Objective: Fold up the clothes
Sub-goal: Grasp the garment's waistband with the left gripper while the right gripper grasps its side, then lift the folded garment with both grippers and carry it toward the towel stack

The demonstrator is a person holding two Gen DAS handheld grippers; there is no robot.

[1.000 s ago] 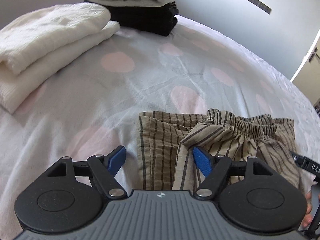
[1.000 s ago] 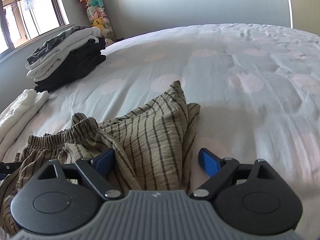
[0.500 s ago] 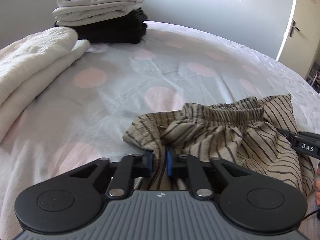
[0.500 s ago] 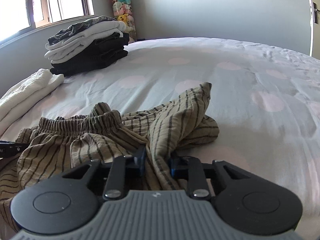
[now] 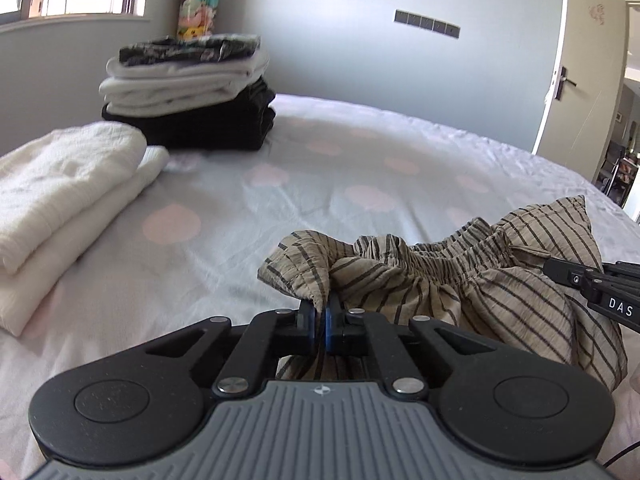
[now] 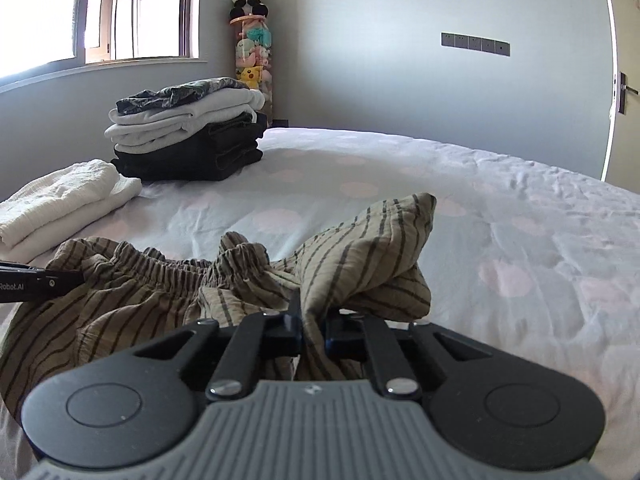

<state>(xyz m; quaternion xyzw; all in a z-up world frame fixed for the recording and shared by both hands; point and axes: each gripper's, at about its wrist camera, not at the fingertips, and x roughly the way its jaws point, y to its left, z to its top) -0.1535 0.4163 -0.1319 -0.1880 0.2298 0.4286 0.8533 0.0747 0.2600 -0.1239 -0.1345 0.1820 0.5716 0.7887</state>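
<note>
Shorts, tan crinkled cotton with dark stripes [image 5: 460, 280], bunch just ahead of both tools; my left gripper [image 5: 319, 320] and right gripper [image 6: 312, 330] are each clamped on a fold. Light, floppy stuff; I'd grip hems.

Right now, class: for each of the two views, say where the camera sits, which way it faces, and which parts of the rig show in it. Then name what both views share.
Left wrist: sits on the left gripper, facing across the bed towards the door; the right gripper's tip shows at the right edge.
Right wrist: sits on the right gripper, facing the window corner; the left gripper's tip shows at the left edge.
Shared: the striped shorts, pinched by both grippers, the folded stack and the white towel.
</note>
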